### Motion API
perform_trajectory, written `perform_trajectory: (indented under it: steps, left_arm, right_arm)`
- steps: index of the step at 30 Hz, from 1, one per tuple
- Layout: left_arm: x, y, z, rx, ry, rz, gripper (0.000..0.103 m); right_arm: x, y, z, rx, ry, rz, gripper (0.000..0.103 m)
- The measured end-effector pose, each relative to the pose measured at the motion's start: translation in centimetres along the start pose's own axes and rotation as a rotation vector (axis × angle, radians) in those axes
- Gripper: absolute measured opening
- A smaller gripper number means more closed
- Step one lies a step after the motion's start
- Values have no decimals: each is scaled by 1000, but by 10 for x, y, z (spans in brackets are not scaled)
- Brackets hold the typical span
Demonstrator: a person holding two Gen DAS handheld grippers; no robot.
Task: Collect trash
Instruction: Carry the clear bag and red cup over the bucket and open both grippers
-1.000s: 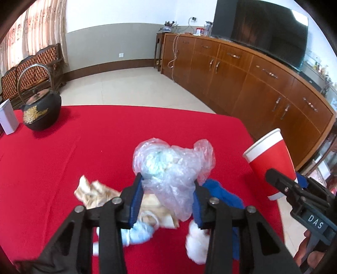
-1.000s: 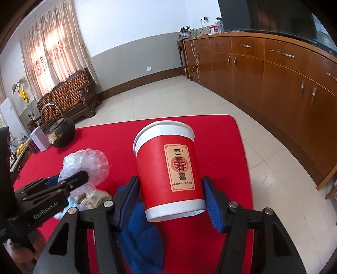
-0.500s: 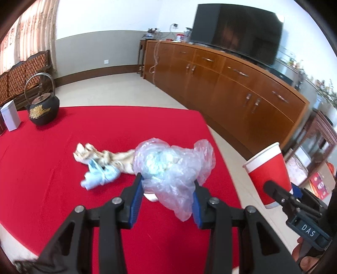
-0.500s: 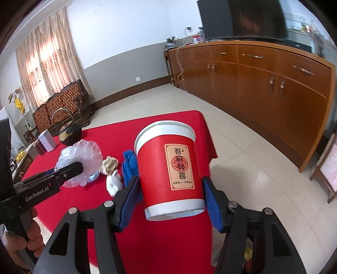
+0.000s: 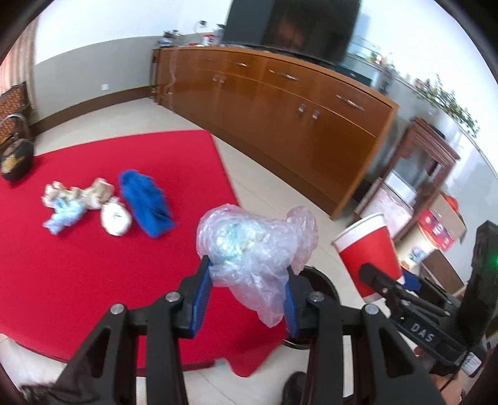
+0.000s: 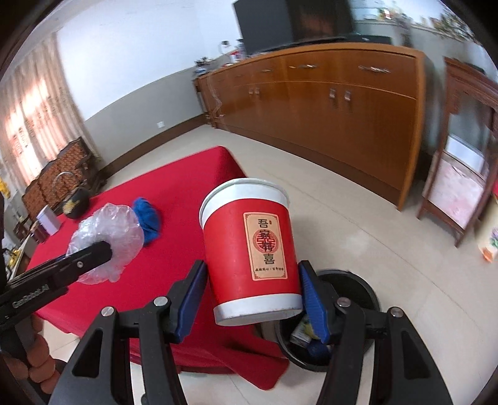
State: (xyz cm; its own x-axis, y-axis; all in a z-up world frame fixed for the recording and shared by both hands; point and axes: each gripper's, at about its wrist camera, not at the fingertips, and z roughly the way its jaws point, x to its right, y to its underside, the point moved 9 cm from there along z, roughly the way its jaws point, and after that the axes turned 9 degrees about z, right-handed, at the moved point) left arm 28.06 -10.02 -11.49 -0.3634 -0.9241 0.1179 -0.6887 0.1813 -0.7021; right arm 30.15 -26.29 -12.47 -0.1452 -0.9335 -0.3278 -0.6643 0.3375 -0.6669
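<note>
A long wooden cabinet (image 5: 280, 102) runs along the far wall with a dark television (image 5: 289, 28) on top of it. In front of it stands a table under a red cloth (image 5: 93, 249), its corner reaching toward the tiled floor (image 6: 358, 218).

On the floor just past that corner sits a round black bin (image 6: 358, 299), partly hidden behind the right gripper; some scraps show inside it.

The right gripper (image 6: 252, 299) is clamped on a red paper cup (image 6: 249, 246), its blue pads pressing both sides near the white base. The cup stands almost upright, tilted a little, with a tan label facing the camera, and it hangs above the near edge of the bin. From the left wrist view the same cup (image 5: 367, 249) appears to the right, off the table.

The left gripper (image 5: 246, 296) grips a crumpled clear plastic bag (image 5: 255, 246) between its blue pads; the bag bulges above the fingers and a loose tail hangs below. It is held over the corner of the cloth, with the bin's rim showing just behind it.

Lying on the cloth, well apart from both grippers, are a blue rag (image 5: 146, 202), a white crumpled ball (image 5: 115, 219) just beside it, tan crumpled paper (image 5: 77, 194) and a pale blue scrap (image 5: 63, 216). A dark kettle (image 5: 15, 162) stands at the far left edge.
</note>
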Motion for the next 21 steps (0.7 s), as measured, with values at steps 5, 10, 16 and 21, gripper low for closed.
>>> perform_trajectory:
  steps: [5,10,16,21]
  left_arm:
    - [43,9,25,-48,48,41,42]
    - [79,17,53,-93,72,79,42]
    - [109,25,95,-159,75,102,42]
    - [119,33,124,-219,71,110,42]
  right_arm:
    - [51,11,-3,-10,50,59,61]
    - [102,22,2,-39,94,117,61]
    - [151,30,20,-82,130,173,61]
    - [172,32,48,-131,145,206,61]
